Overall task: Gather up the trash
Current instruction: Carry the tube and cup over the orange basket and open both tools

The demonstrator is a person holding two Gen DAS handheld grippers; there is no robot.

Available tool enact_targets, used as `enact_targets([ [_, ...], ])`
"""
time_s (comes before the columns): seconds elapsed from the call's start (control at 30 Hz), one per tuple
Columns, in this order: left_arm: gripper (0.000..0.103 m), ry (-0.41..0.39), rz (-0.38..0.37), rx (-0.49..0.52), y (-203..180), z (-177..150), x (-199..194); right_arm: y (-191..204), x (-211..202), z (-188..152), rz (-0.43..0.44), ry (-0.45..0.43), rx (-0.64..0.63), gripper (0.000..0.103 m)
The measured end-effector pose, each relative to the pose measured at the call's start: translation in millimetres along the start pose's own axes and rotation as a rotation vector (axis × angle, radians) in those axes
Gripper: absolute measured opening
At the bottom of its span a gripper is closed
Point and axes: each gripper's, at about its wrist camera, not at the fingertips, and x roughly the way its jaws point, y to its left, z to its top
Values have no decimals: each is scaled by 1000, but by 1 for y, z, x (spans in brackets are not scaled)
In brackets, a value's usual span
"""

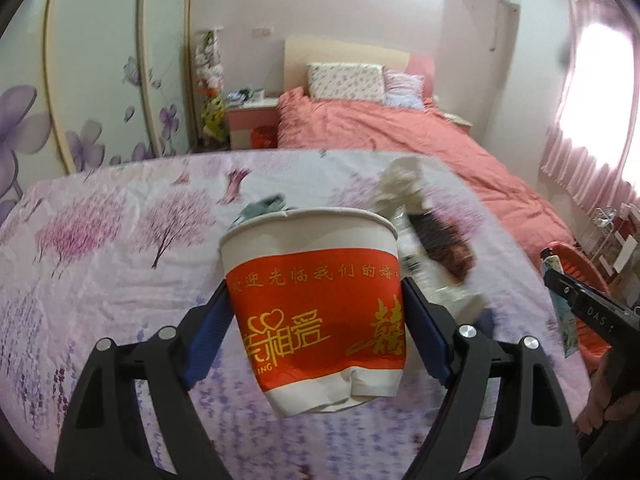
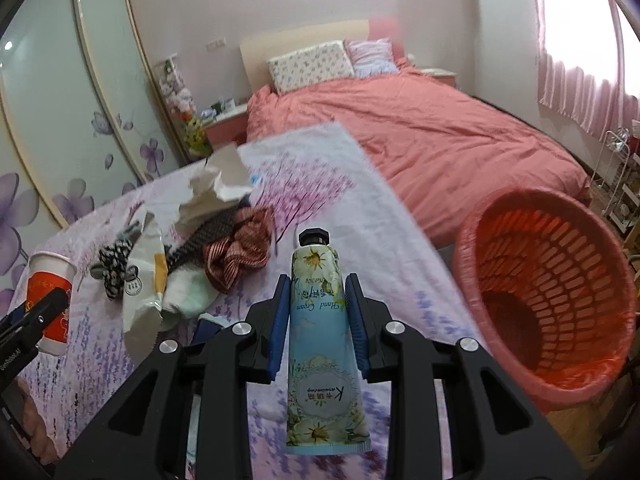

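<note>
Closest to your left lens, the paper cup [image 1: 316,312] sits clamped between the blue pads [image 1: 208,332] of your left gripper [image 1: 318,320]. It is red-banded with gold lettering, its base dented, and it is lifted clear of the floral sheet [image 1: 100,248]. Your right gripper [image 2: 318,320] squeezes a hand cream tube [image 2: 320,344] at mid-body, black cap pointing away from you and the crimped end toward the camera.

On the sheet to the left of the tube lies a heap: crumpled white tissue [image 2: 216,192], a striped brown scrunchie [image 2: 236,256], a black-and-white scrunchie [image 2: 114,264] and a white plastic wrapper [image 2: 146,280], all touching or overlapping. The cup shows again at the far left edge of the right wrist view, beside that heap.

The red slatted wastebasket [image 2: 552,292] stands to the right of the sheet, near your right gripper, its mouth tilted toward you. Behind it all is a bed with a salmon duvet [image 2: 420,136].
</note>
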Motion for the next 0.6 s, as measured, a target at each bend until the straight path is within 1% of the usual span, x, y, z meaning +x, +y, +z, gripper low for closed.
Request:
enact_targets([
  [0.1,80,-26,-43,22,-22,7,-11,-17,-15,4,-27,-45,22,29],
  [0.23,80,-54,-135,65,-68,17,-21,-46,-34,8,-58,-88,71,29],
  [0.33,80,-60,-202,100,-104,20,-23,-75,-50,11,-100,-130,107,29],
  [0.4,80,-55,-246,132,-131,21,-20,-86,-58,12,-122,-151,124,29],
  [0.43,80,-48,-278,154,-150,22,-16,-95,-61,13,-134,-163,135,29],
  [0.5,80,-40,-321,181,-174,20,-11,-114,-68,14,-159,-186,166,29],
  [0.6,80,-19,-394,225,-215,17,0,-138,-71,14,-191,-199,209,29],
])
